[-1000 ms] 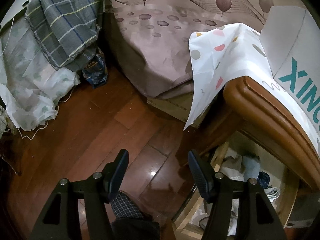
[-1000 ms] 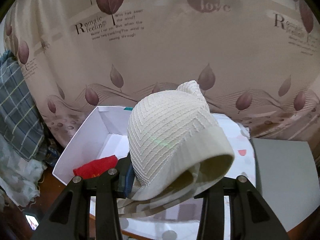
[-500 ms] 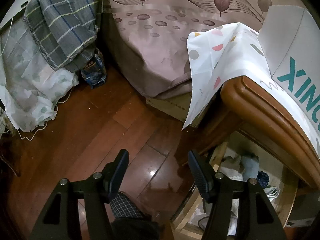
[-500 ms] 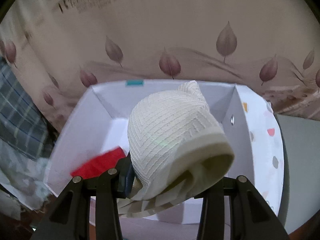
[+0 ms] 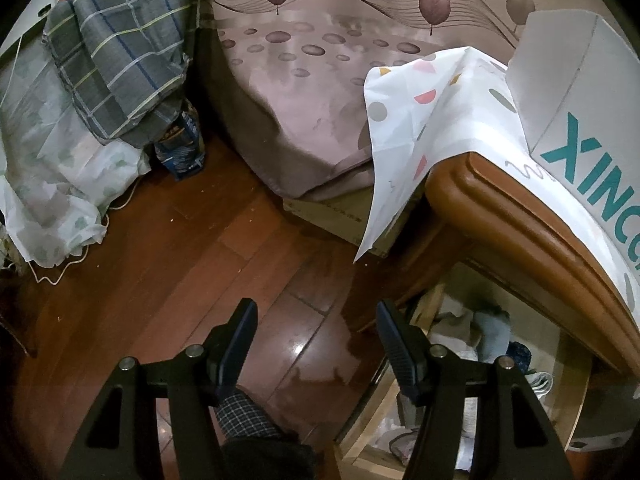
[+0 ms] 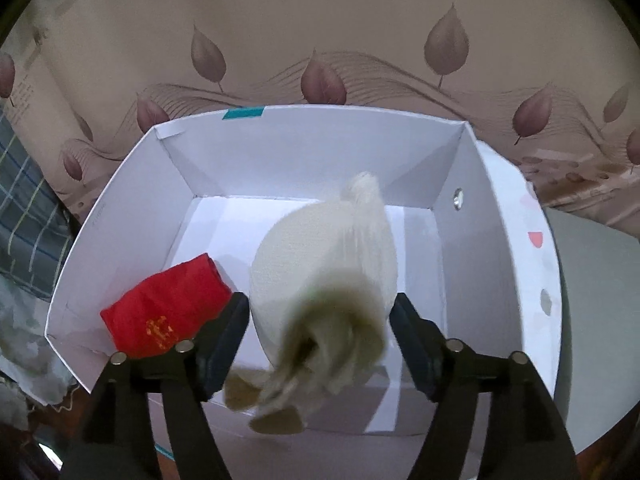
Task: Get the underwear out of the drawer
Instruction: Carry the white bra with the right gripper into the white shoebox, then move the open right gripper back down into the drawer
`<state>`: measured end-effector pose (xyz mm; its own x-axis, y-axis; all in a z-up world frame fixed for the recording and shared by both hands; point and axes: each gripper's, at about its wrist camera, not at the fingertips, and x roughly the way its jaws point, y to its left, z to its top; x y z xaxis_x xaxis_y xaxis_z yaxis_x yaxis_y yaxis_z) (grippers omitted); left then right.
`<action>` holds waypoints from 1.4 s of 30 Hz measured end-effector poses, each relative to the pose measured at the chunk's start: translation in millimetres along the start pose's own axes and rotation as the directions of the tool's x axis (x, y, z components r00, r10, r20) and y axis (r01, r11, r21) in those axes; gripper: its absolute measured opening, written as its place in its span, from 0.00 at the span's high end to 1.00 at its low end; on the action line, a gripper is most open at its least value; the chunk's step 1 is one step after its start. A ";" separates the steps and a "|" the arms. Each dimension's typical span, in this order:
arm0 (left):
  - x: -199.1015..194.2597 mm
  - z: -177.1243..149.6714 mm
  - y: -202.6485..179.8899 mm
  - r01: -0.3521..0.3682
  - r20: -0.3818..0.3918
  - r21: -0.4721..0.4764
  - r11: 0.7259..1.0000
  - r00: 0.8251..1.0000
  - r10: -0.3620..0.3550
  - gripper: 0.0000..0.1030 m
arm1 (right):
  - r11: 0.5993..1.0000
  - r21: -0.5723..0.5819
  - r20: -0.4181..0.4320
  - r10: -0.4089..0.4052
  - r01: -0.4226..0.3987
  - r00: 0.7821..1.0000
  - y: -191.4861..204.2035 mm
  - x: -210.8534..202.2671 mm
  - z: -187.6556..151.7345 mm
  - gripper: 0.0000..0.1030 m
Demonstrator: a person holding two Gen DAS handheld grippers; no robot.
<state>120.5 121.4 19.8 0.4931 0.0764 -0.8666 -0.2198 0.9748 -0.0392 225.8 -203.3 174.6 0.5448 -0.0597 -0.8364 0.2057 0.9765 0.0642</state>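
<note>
Cream underwear [image 6: 324, 276], blurred, sits mid-frame between the opening right tongs [image 6: 320, 320], pads clear, over the white box [image 6: 472, 240] beside red cloth [image 6: 164, 312]; left tongs [image 5: 316, 340] gape empty above bare floor [image 5: 168, 248], drawer [image 5: 436, 304] edge lower right.

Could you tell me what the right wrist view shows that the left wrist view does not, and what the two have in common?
Only the right wrist view shows the inside of the white box, a red garment lying in it, and a blurred cream underwear piece between the right gripper, whose jaws are opening.

Only the left wrist view shows the open drawer with clothes in it, the wooden floor and the left gripper, open and empty.

Both show the leaf-print bedspread, the plaid fabric and the box's outside.
</note>
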 end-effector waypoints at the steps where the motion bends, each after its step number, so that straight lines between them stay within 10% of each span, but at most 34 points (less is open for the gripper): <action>1: -0.5 -0.2 -0.3 0.005 0.001 0.004 1.000 1.000 -0.005 0.39 | 1.000 -0.013 0.012 -0.011 0.011 1.000 0.8 -4.0 0.5 0.25; 21: -4.3 -12.2 -35.1 0.096 -0.006 0.201 0.975 0.995 -0.097 0.39 | 0.980 -0.190 0.085 0.083 -0.066 0.993 -1.8 -116.8 -75.2 0.19; 30: 0.2 -13.8 -36.9 0.129 -0.047 0.190 0.973 0.991 -0.122 0.39 | 0.964 -0.238 -0.159 0.080 -0.117 0.984 -14.0 -83.5 -165.5 0.19; 42: 1.5 -16.5 -43.5 0.143 -0.064 0.204 0.968 0.989 -0.133 0.39 | 0.987 -0.107 -0.494 0.053 -0.121 0.868 -40.2 37.5 -238.5 0.19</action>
<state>116.9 75.6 12.0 0.4631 -0.0674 -0.8837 0.0295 0.9977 -0.0606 44.1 -195.4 10.9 0.0821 0.1026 -0.9913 0.0501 0.9930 0.1069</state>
